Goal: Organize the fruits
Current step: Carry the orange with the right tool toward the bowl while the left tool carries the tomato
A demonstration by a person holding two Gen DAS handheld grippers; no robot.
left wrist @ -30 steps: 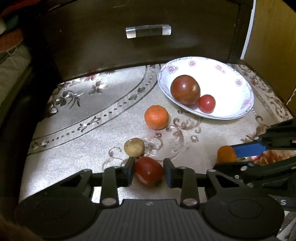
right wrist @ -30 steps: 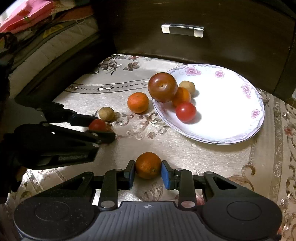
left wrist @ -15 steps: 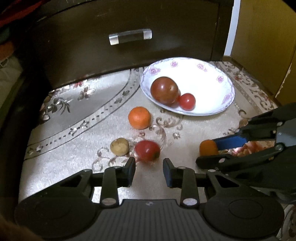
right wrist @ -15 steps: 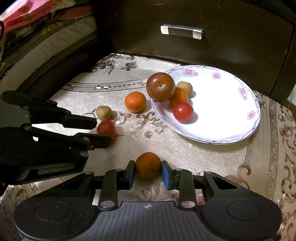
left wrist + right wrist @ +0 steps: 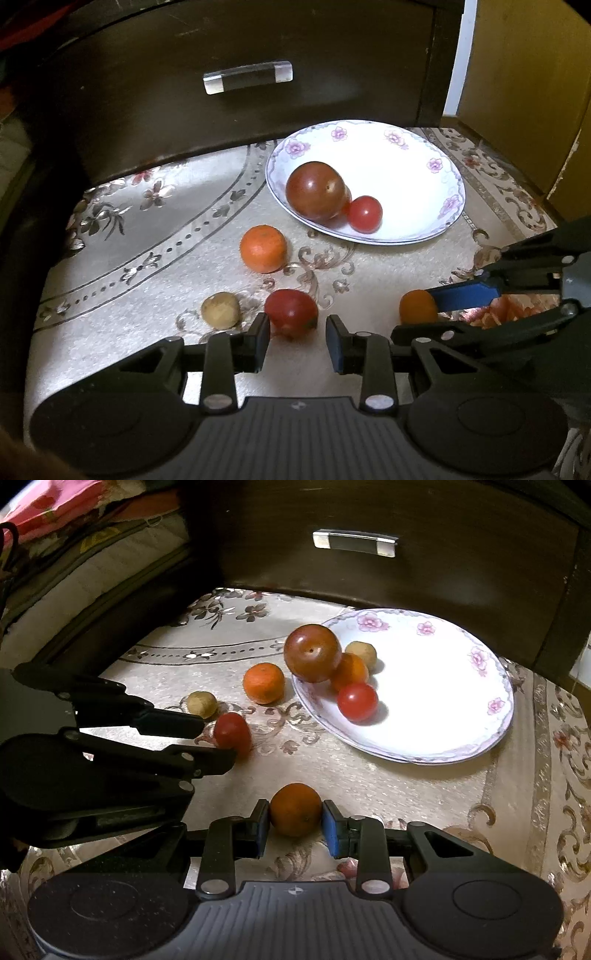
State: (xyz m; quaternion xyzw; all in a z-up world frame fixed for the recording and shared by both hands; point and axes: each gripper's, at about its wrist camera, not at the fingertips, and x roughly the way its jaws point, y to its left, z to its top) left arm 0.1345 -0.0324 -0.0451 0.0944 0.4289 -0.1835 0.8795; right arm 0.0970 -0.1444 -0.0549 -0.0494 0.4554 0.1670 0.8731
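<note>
Tools differ: the left tool [image 5: 295, 338] is spread just short of the red tomato [image 5: 291, 313], the right tool [image 5: 295, 827] pinches a small orange [image 5: 295, 808], both near the flowered plate [image 5: 461, 738] on the counter [image 5: 388, 782].

Glossy plate [image 5: 406, 155], shiny brocade cloth [image 5: 155, 229]

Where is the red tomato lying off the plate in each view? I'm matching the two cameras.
Left wrist: tomato at lower centre, just ahead of the claw tips.
Right wrist: tomato at left of centre, by the other claw's tips.
Shared landmark: plate.
</note>
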